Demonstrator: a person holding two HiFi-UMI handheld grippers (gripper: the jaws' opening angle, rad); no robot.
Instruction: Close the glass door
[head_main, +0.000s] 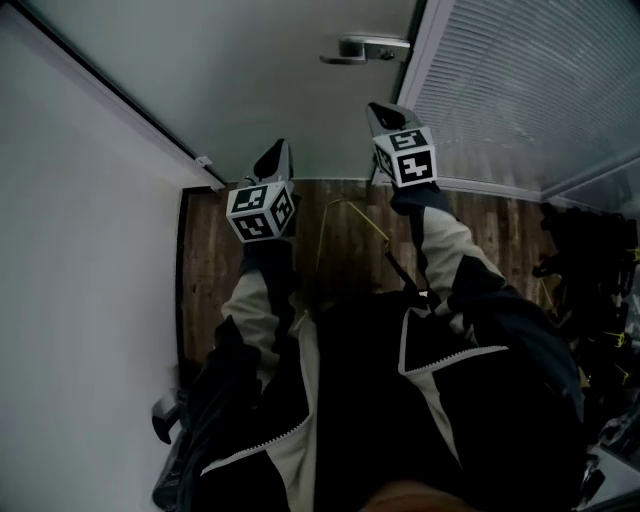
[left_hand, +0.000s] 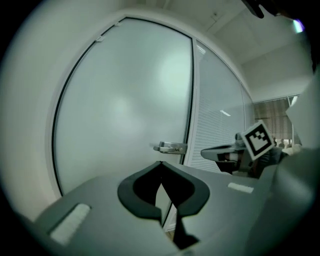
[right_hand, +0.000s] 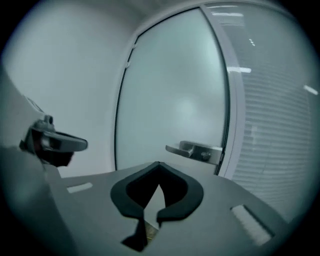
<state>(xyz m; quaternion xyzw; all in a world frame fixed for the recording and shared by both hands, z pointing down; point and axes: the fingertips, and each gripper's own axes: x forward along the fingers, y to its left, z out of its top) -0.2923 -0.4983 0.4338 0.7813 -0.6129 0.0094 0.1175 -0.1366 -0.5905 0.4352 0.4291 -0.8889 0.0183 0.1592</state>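
Observation:
The frosted glass door (head_main: 250, 70) stands ahead of me, its handle edge lying along the white frame. Its metal lever handle (head_main: 365, 48) juts out level near that edge. My right gripper (head_main: 380, 108) hangs below the handle, apart from it, shut with nothing in it. My left gripper (head_main: 283, 148) is lower and to the left, in front of the glass, also shut and empty. In the left gripper view the door (left_hand: 125, 110) and handle (left_hand: 171, 147) lie beyond the jaws (left_hand: 161, 164). The right gripper view shows the handle (right_hand: 197, 150) just past the closed tips (right_hand: 159, 164).
A glass panel with slatted blinds (head_main: 520, 90) adjoins the door on the right. A white wall (head_main: 80, 250) runs along the left. Wooden floor (head_main: 350, 230) lies underfoot, with a yellow cable (head_main: 345, 215). Dark clutter (head_main: 590, 280) stands at the right.

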